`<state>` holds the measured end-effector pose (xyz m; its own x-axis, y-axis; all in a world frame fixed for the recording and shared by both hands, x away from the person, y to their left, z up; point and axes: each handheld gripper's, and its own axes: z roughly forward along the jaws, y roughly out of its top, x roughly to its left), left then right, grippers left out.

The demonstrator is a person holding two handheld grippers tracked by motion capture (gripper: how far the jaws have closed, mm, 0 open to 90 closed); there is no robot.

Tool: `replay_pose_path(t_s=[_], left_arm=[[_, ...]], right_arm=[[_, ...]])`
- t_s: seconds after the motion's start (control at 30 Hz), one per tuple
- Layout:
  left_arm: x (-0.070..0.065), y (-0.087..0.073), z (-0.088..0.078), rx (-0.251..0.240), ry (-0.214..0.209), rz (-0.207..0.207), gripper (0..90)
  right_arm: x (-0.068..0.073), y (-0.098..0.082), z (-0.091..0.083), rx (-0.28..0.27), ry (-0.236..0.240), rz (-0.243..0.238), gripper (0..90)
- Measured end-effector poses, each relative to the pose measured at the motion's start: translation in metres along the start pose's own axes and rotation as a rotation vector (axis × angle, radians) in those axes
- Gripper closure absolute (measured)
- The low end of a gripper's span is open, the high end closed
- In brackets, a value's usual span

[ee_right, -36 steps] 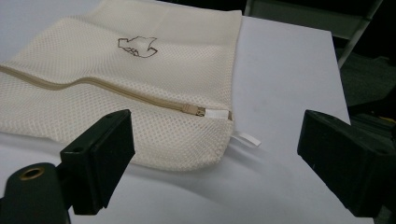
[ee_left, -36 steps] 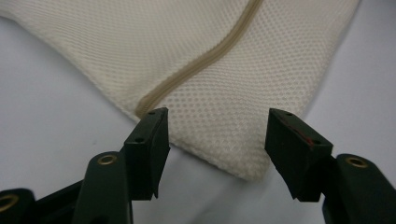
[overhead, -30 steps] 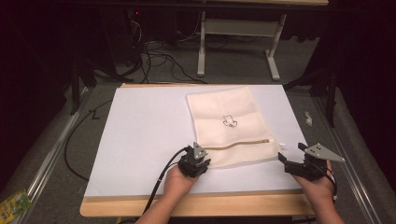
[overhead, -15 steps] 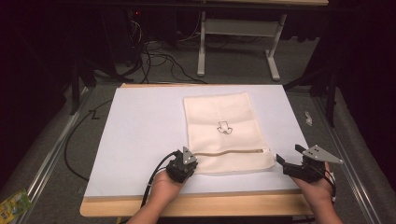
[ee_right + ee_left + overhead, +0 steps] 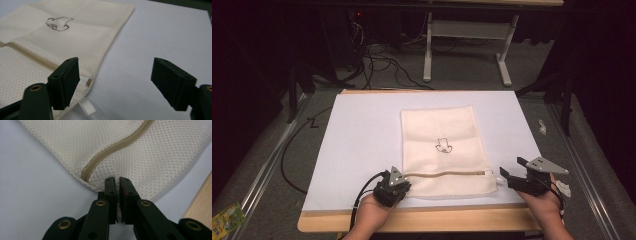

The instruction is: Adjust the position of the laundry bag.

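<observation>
Cream mesh zip bag (image 5: 444, 150) lying flat on white counter (image 5: 357, 140). Left tongs (image 5: 117, 182) pinching bag corner beside closed end of tan zipper (image 5: 112, 150). Right tongs (image 5: 115, 80) spread, near white pull tab (image 5: 86, 106). Probably preparing to unzip: next, close right tongs on tab.

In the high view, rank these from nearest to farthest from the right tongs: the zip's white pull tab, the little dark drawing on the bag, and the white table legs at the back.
From the right tongs:
1. White pull tab, just left of them.
2. Small dark drawing on the cream mesh zip bag, mid-bag.
3. White metal table legs, far back on the floor.
</observation>
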<state>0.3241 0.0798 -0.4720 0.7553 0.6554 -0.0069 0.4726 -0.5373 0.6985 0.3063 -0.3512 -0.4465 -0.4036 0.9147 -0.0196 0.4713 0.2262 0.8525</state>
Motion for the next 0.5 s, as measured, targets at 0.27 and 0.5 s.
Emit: replay_pose_path(t_s=[0.27,0.5], left_arm=[[-0.001,0.001,-0.002,0.001,0.015,0.022,80.6],[0.004,0.003,-0.012,-0.135,0.045,-0.001,54.1]], right_arm=[[0.022,0.003,-0.004,0.017,0.053,0.003,25.4],[0.035,-0.001,-0.001,0.091,0.052,-0.033,32.4]])
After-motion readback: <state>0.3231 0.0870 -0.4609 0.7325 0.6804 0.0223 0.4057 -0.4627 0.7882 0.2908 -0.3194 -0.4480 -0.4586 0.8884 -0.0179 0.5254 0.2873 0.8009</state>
